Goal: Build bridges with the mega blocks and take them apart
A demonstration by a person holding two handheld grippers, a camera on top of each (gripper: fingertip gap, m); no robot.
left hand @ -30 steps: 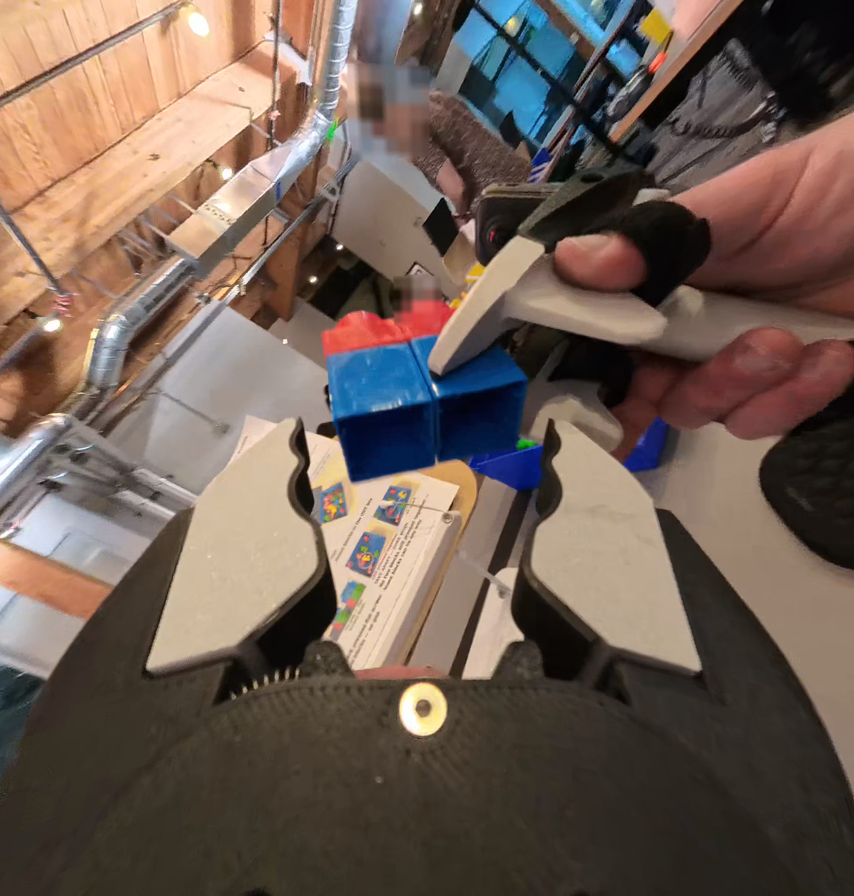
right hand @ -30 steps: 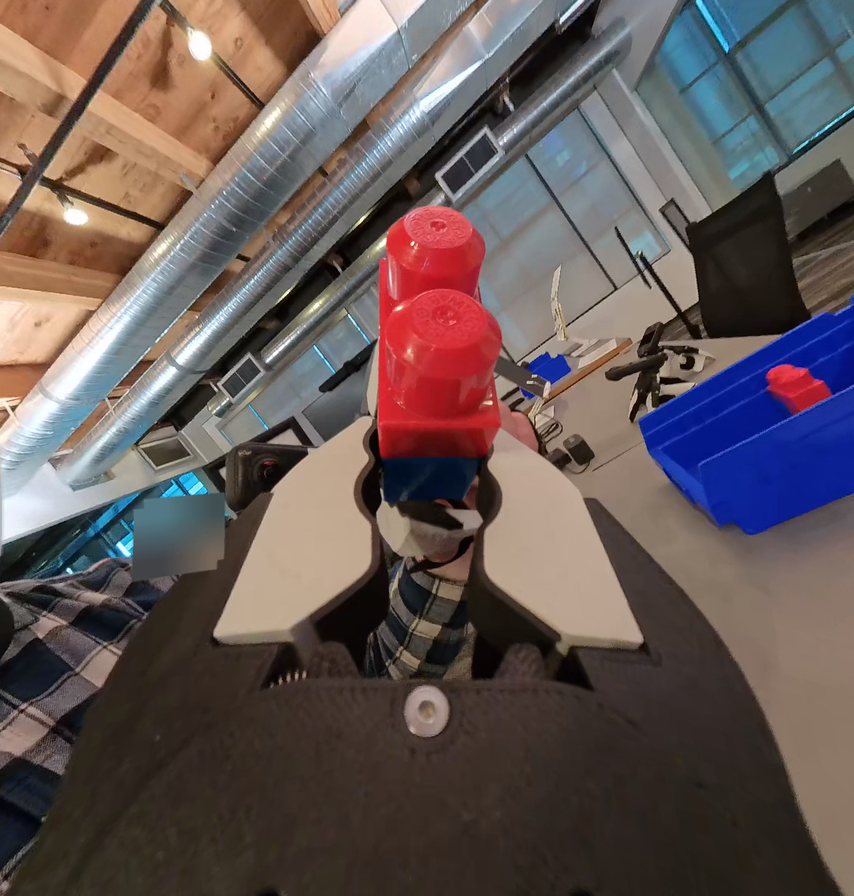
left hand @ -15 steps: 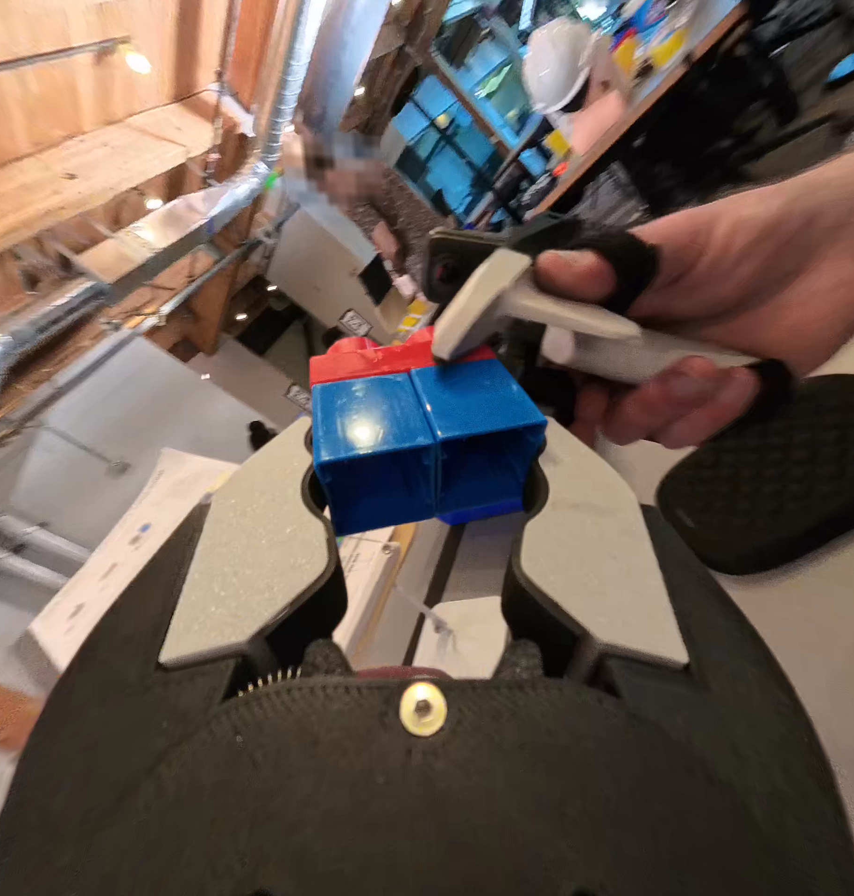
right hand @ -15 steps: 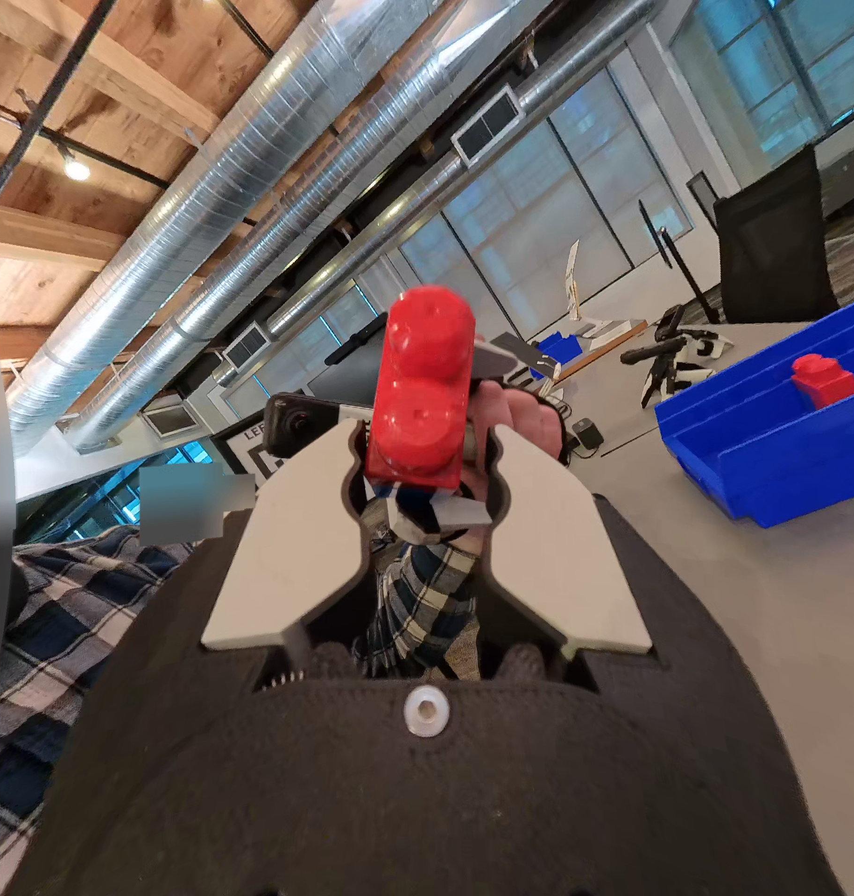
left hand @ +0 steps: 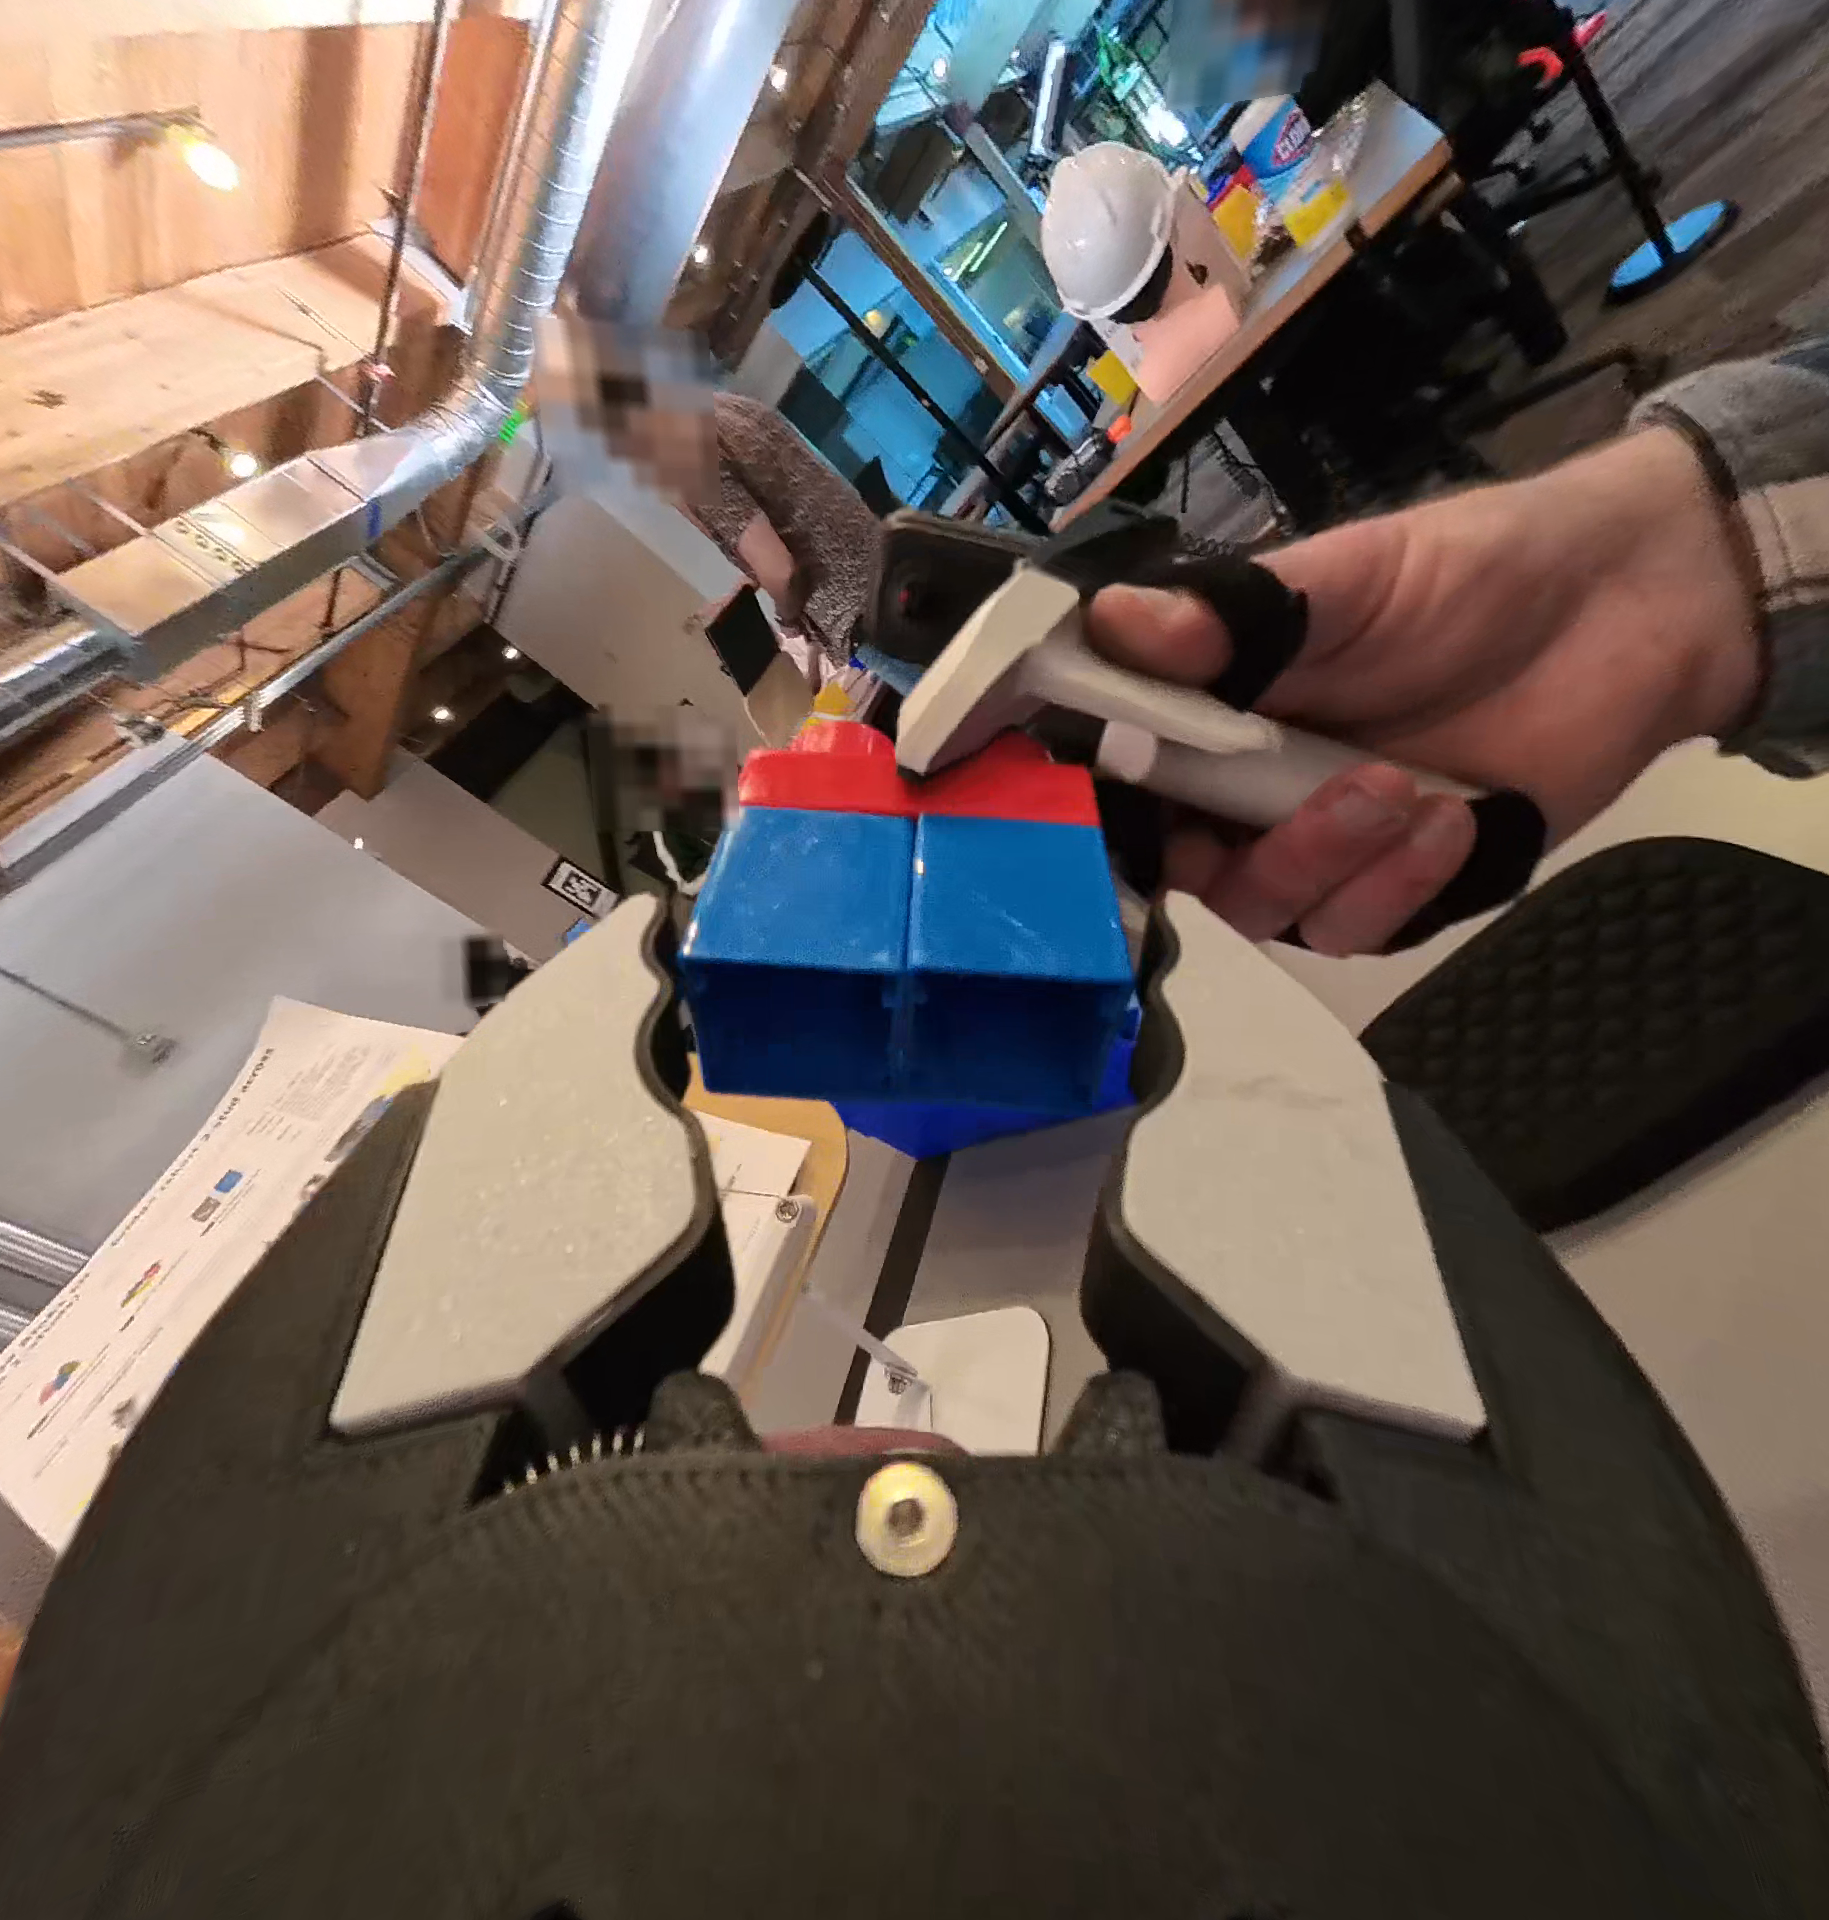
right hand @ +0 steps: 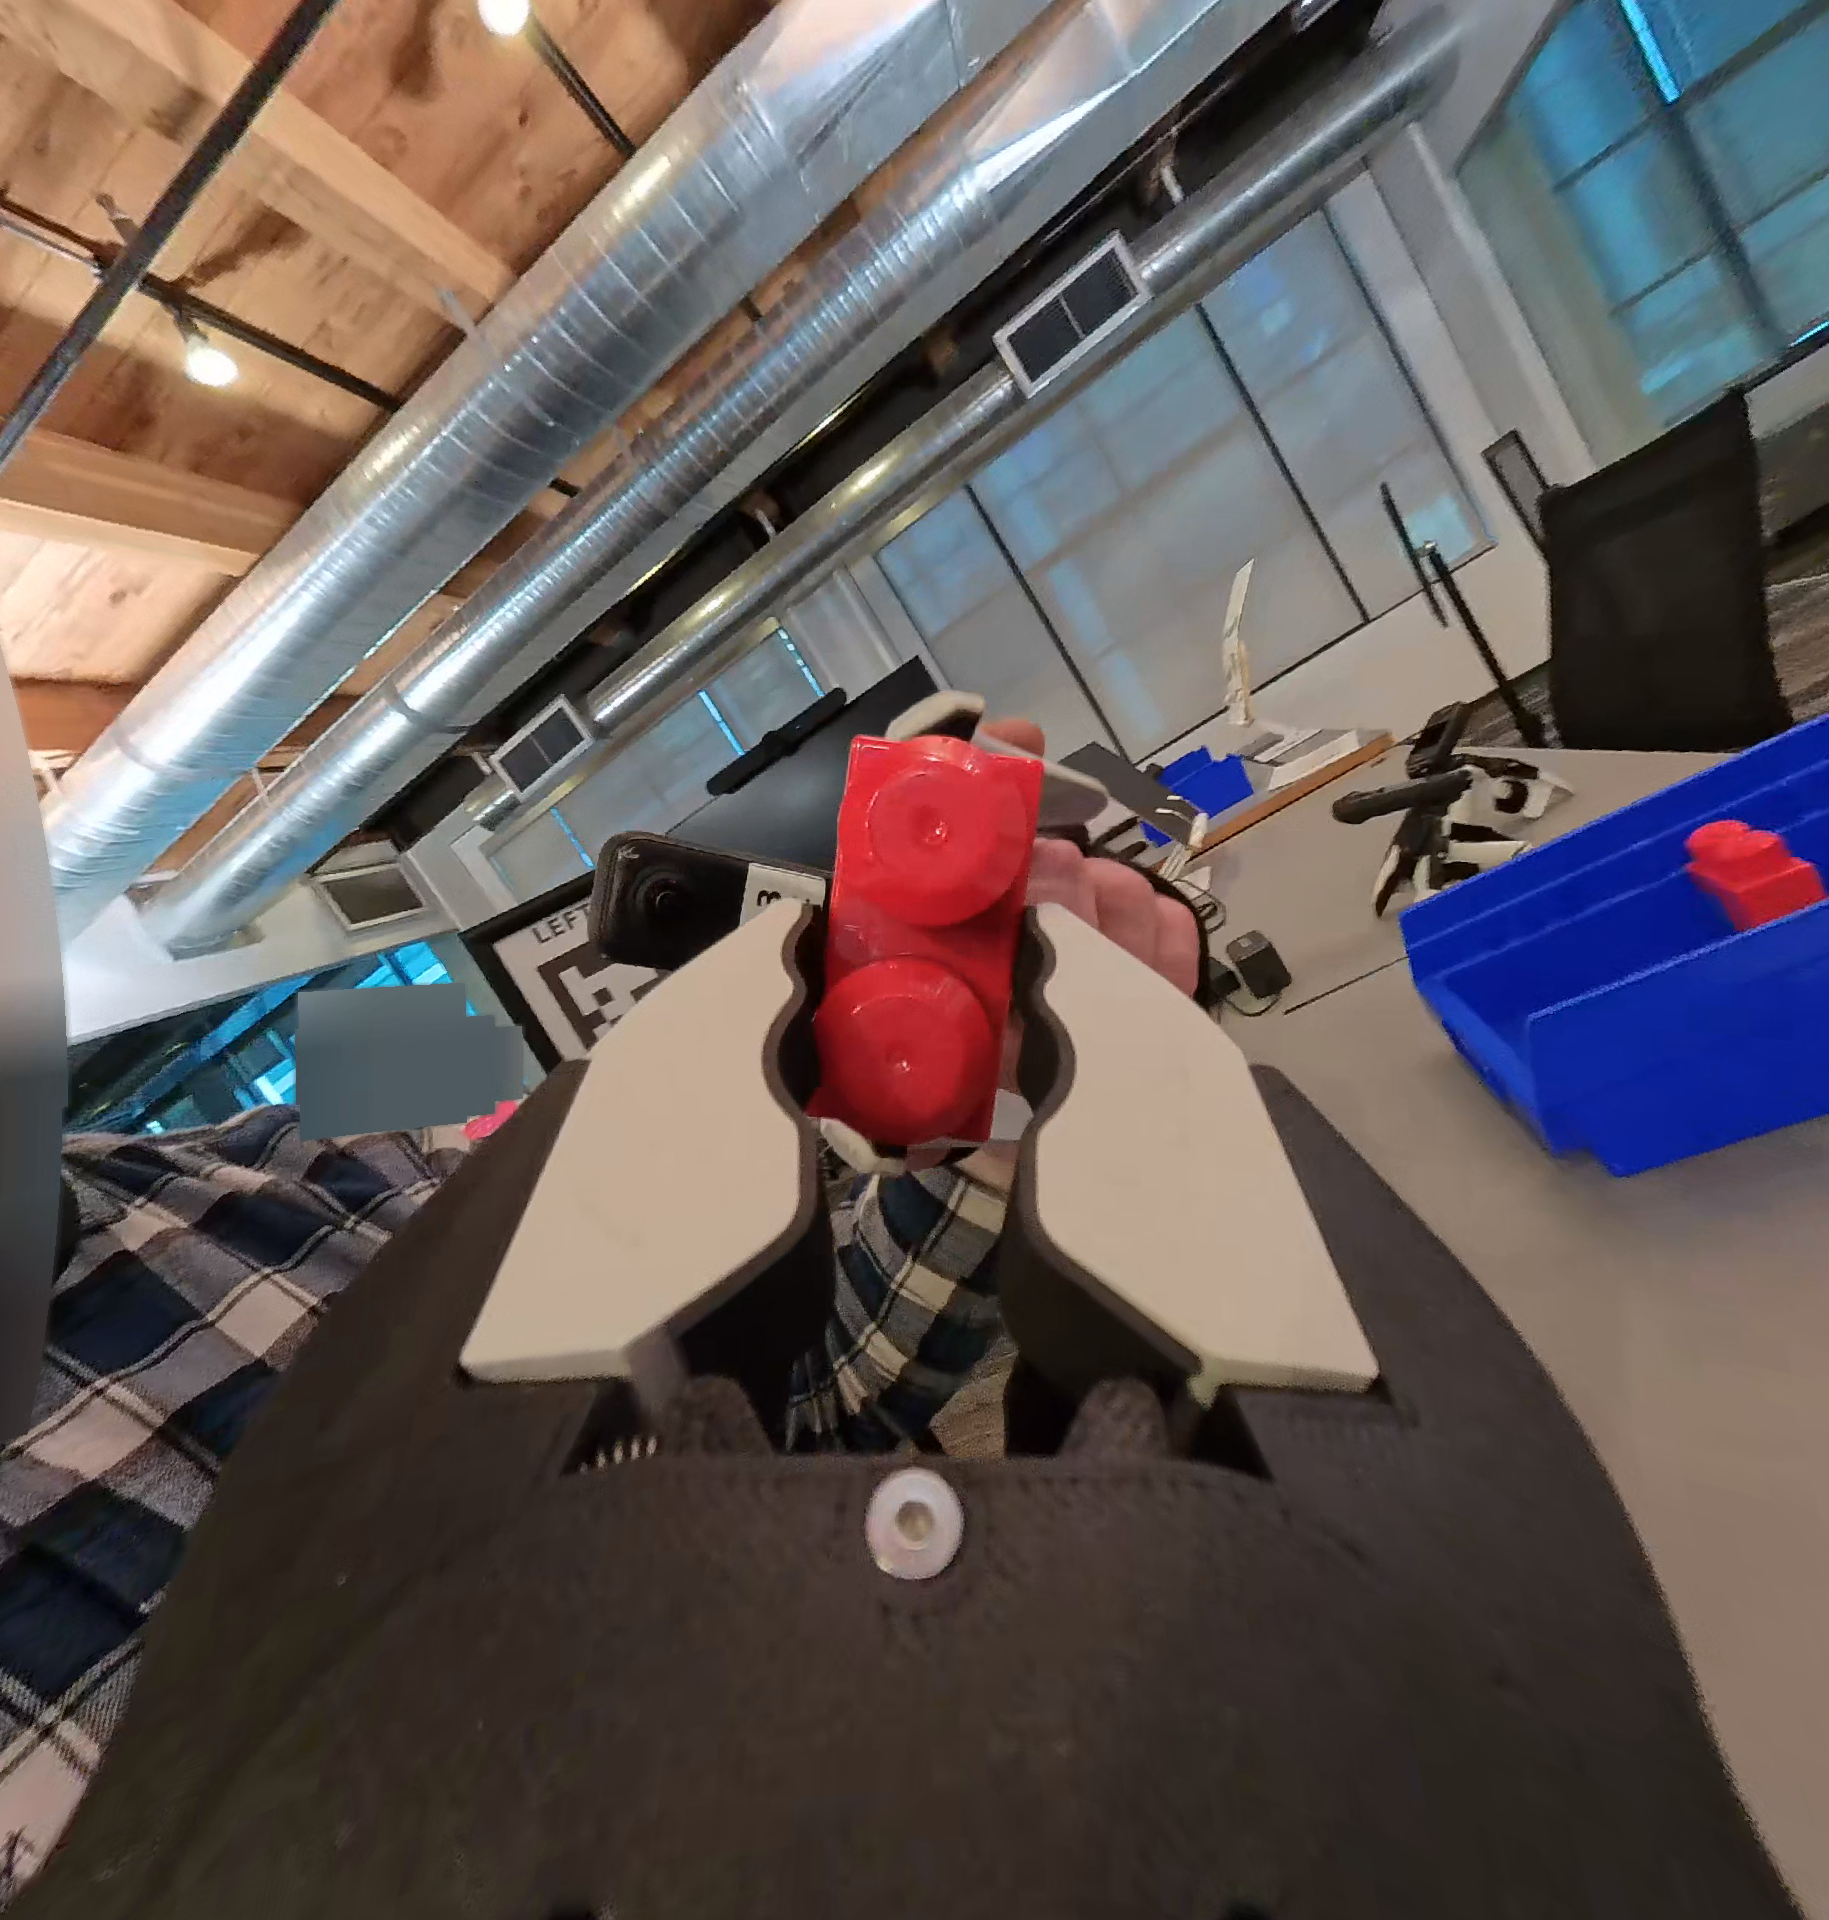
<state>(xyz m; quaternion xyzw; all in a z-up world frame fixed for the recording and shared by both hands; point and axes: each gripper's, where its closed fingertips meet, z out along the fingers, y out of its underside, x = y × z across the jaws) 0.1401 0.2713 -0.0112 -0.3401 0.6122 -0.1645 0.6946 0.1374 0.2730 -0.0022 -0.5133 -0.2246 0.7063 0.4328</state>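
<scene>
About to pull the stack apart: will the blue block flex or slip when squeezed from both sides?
Probably stiff: the blue block looks like hard moulded plastic. Likely light, since its underside shows hollow. Its glossy walls could slip, so grip squarely.

Glossy, smooth plastic blue two-cell block [left hand: 908,961] with fine scuffs; glossy red two-stud plastic block [right hand: 925,951] equally smooth. Matt, grainy pale-grey finger plates [left hand: 546,1174] on coarse-textured black printed body [left hand: 889,1714]. At 11 o'clock, ribbed shiny metal ducts [right hand: 536,436] under bare wood ceiling [right hand: 370,135].

open-plan workshop office, exposed metal ducts [right hand: 598,436] (timber ceiling), glass partitions [right hand: 1180,540], hard hat [left hand: 1107,223]
</scene>
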